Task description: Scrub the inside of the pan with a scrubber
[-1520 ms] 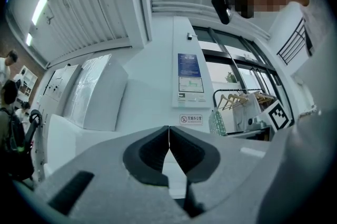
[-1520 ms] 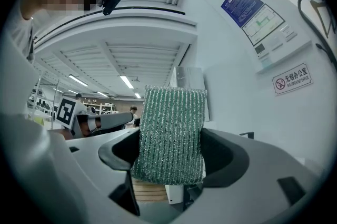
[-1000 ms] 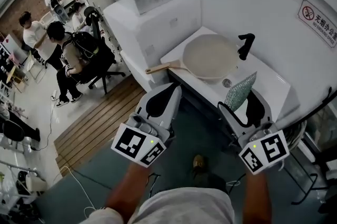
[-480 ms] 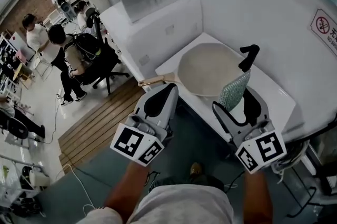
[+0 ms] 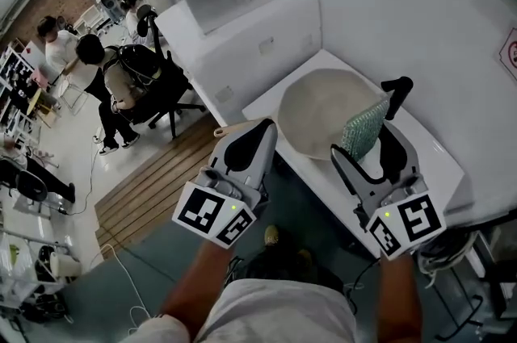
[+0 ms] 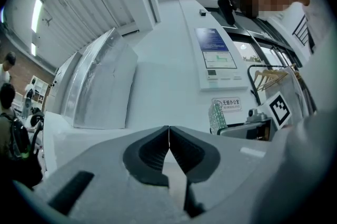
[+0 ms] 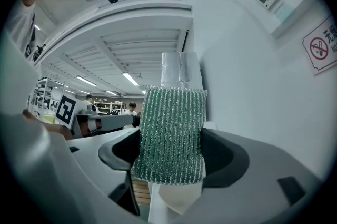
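On the white tabletop (image 5: 436,160) I see the pan (image 5: 319,111). My left gripper (image 5: 262,127), fingers pressed together and empty, sits by its handle (image 5: 230,129). My right gripper (image 5: 367,146) clamps the green scrubber (image 5: 363,127) upright in its fingers, near the pan's rim.

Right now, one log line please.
left hand-held gripper: shut | right hand-held gripper: clamps green mesh scrubber | round beige pan: on white counter
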`<state>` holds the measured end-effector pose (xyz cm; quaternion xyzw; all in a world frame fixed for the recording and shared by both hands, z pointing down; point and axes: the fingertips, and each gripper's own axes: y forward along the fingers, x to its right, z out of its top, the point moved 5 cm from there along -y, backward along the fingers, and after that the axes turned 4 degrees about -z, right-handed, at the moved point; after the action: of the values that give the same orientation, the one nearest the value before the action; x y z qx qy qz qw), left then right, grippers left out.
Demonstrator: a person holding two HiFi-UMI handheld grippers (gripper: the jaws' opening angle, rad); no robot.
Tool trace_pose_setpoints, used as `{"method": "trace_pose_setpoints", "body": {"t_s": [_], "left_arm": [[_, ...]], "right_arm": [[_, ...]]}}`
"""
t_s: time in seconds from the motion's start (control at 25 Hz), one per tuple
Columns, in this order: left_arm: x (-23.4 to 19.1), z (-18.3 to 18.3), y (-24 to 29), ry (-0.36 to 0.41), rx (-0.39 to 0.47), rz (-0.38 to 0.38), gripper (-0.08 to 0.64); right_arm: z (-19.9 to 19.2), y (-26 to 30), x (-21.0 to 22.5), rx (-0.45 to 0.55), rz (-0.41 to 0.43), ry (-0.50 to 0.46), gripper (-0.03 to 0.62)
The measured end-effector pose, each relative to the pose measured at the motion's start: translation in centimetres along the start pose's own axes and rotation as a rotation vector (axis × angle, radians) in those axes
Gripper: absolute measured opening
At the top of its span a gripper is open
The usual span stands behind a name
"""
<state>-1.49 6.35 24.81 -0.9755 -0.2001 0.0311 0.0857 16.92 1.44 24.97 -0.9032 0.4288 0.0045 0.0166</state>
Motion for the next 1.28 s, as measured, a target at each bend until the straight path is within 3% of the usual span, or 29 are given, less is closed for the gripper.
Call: {"method": "trace_pose_setpoints", "body": {"t_s": [0.72,1.28], "left_arm": [[-11.7,-3.4,8.5,0.004,-0.044,-0.087,0.017],[-17.8,-7.5,13.3,-0.041,-0.163,-0.167,0.017]], "right_arm": [[-1.6,12.5,3.6,-0.08,-0.11,-0.041,0.351],[-5.0,19.4,5.8,-0.288,-0.229,-0.097,0.351]]}}
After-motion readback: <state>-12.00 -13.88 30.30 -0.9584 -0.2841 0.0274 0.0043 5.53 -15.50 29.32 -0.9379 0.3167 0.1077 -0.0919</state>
